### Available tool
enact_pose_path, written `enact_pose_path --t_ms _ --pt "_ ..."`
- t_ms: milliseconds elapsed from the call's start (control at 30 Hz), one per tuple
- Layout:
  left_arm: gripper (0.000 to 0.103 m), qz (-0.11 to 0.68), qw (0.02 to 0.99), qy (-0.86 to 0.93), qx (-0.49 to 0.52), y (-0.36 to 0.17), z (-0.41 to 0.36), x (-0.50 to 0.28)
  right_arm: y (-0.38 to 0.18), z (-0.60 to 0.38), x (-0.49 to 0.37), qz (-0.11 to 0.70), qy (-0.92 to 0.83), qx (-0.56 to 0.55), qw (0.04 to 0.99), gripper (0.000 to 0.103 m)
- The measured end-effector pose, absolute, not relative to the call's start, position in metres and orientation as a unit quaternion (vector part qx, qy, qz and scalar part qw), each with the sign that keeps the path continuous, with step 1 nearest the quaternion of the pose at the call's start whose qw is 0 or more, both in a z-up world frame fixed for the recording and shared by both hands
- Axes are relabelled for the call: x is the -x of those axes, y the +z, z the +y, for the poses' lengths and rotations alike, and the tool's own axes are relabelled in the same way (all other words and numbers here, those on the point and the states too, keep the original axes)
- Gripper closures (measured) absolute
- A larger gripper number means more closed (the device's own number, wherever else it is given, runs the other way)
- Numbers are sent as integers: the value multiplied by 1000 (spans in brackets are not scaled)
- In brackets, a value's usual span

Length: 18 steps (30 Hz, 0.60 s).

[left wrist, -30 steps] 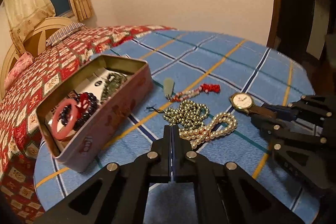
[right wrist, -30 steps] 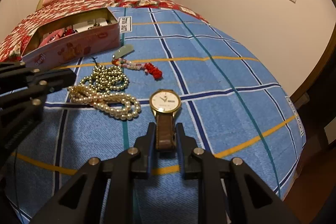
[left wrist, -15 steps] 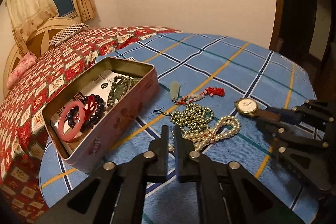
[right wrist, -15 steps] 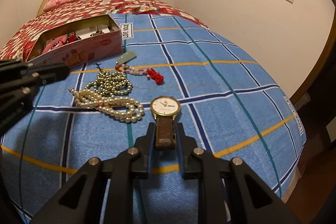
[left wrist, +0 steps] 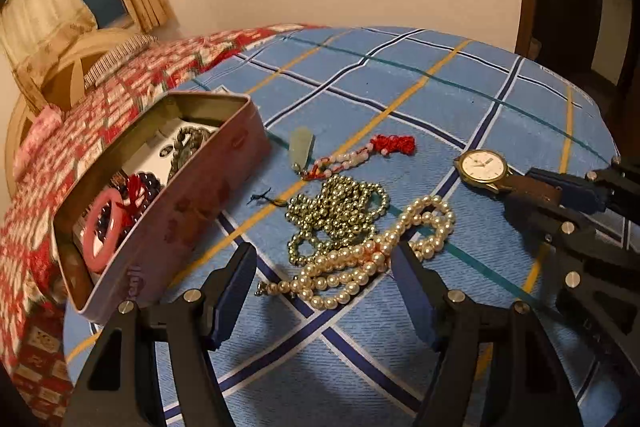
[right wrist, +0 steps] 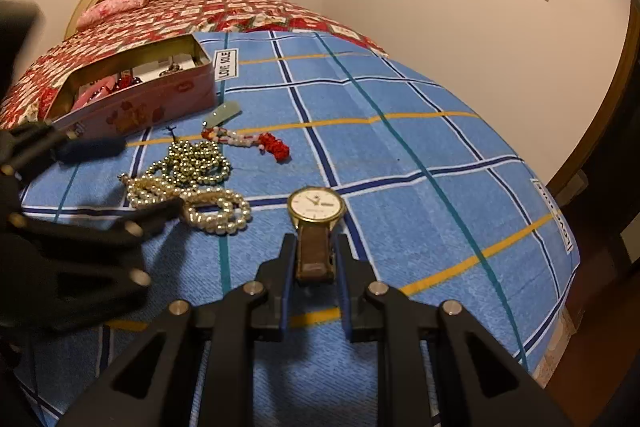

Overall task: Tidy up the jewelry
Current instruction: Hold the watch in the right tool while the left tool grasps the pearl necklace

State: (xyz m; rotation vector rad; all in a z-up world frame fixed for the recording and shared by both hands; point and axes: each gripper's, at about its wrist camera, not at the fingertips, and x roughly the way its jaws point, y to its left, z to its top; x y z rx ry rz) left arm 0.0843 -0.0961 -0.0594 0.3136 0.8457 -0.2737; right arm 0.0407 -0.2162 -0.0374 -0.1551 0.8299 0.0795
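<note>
The left gripper (left wrist: 324, 259) is opening, its jaws spread wide over the near end of the pearl necklace (left wrist: 372, 255), which lies between the two fingers on the blue plaid bedspread (left wrist: 400, 95) — the pads do not press on it. Just behind the pearls and touching them sits a heap of green-gold beads (left wrist: 340, 211). Farther back lies a pale jade pendant (left wrist: 302, 145) on a string of pink and white beads ending in a red tassel (left wrist: 394, 143).

The right gripper (right wrist: 314, 247) is pinching the brown leather strap of the wristwatch (right wrist: 317, 207), whose white, gold-rimmed face rests on the bedspread ahead of the fingers.

To the left stands an open pink tin (left wrist: 192, 223), holding a pink bangle (left wrist: 102, 231), dark beads and a greenish bead bracelet — near the loose pieces but apart from them.
</note>
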Motion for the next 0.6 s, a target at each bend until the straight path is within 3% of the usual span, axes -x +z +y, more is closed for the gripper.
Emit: enact_pose_path --t_ms 33,100,267,600 --pt "39 407 891 -134 -151 -60 -96 -84 -37 -216 -40 402 39 76 912 82" --pt "86 406 888 -148 -159 -60 -97 -79 -37 -216 -40 402 39 76 912 82" --pt "98 395 886 -157 -185 -58 -99 -63 -37 -216 -39 401 41 76 912 82" --pt "98 379 901 -145 -157 -35 -63 -56 -33 -212 -35 392 51 77 915 82"
